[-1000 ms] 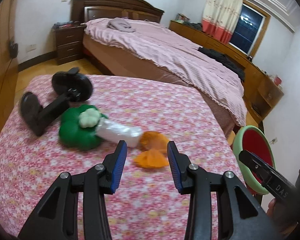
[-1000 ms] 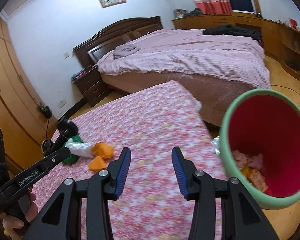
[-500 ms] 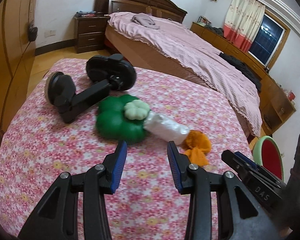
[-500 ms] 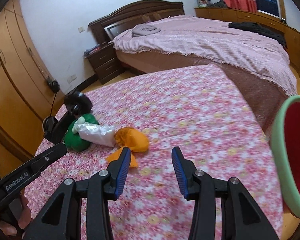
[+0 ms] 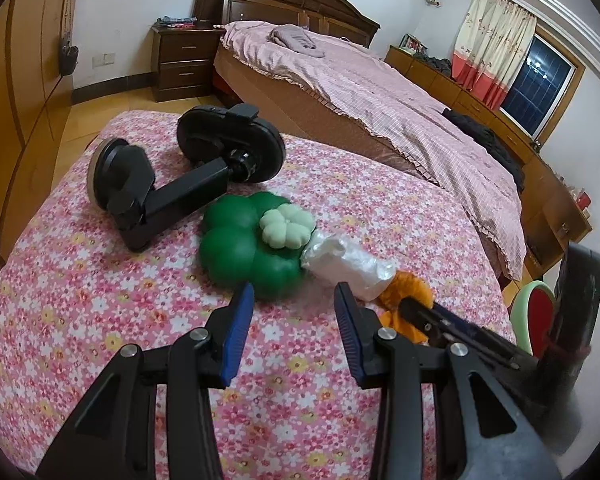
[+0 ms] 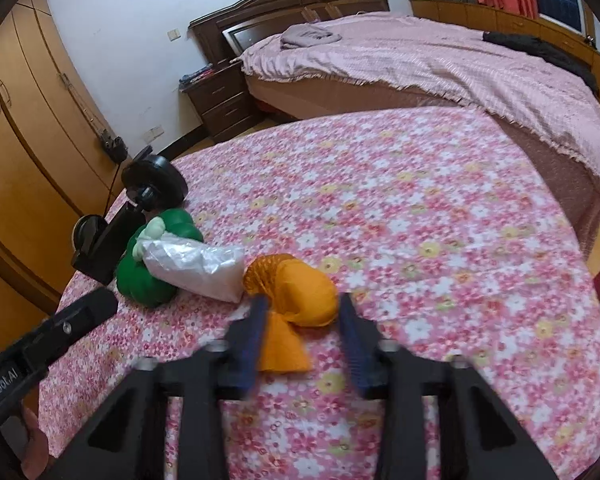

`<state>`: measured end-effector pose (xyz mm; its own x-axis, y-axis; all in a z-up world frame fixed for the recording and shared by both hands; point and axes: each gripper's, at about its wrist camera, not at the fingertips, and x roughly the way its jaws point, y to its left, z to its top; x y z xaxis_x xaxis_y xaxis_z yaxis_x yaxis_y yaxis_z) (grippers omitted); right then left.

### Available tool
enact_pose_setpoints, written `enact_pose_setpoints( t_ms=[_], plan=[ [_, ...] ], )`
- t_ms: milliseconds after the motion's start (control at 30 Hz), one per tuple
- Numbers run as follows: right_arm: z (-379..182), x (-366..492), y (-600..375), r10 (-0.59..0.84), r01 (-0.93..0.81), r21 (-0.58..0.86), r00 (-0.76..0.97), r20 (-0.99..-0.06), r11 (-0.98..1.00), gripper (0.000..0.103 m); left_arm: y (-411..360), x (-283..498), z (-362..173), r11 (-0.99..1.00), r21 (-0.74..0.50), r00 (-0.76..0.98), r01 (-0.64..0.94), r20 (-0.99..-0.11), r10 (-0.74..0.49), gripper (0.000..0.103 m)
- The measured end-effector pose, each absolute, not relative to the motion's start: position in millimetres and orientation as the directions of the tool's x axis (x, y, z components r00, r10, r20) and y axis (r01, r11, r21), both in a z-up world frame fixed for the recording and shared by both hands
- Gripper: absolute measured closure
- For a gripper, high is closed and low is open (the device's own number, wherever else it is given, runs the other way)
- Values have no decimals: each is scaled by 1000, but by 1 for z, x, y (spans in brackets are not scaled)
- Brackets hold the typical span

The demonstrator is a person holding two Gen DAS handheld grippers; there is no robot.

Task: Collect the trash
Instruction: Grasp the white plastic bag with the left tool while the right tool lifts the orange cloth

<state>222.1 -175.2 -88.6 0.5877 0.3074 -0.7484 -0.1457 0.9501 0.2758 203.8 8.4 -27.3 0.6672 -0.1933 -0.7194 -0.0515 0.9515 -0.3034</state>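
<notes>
An orange crumpled scrap (image 6: 300, 284) lies on the flowered cloth (image 6: 420, 208), partly hidden in the left wrist view (image 5: 410, 300) by the right gripper's fingers. My right gripper (image 6: 302, 300) straddles it; its jaws are closing and blurred, and the pads do not clearly press. A white crumpled wrapper (image 5: 348, 266) (image 6: 196, 266) leans against a green clover-shaped toy (image 5: 240, 248). Just in front of the toy and wrapper hovers my left gripper (image 5: 294, 304), open and empty. The red bin with a green rim (image 5: 534, 312) stands off the right edge.
A black suction-cup holder (image 5: 172, 192) lies at the far left of the cloth. Behind it are a large bed with a pink cover (image 5: 380, 92), a dark nightstand (image 5: 180, 64) and wooden wardrobes (image 6: 28, 140) on the left.
Both grippers have swung left and down, away from the bin and toward the trash pile. The right gripper now sits over the orange scrap with narrower jaws. The left jaws keep their gap.
</notes>
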Motion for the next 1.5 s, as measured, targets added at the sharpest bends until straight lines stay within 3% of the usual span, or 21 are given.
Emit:
enact_pose_setpoints(
  t_ms=[100,567,1133,1267,1500],
  plan=[
    [-81,214,-178,288,-146,253,608,-740,956,85,4,211,-22,954,-297,674,-40,-712,-194,61],
    [-44,153,-274,189,10,281,719,-668,960,85,-6,242,-31,984,-150,645,-92,-762,-55,61],
    [-44,127,-324,143,101,323,747,-649,941,85,-51,220,-37,978,-196,627,72,-754,-197,61],
    [-44,124,-328,150,100,336,751,-643,937,85,-51,225,-34,977,-204,638,64,-744,-197,45],
    [-46,121,-335,162,99,352,752,-639,931,85,-65,242,-44,970,-189,588,153,-771,-244,44]
  ],
)
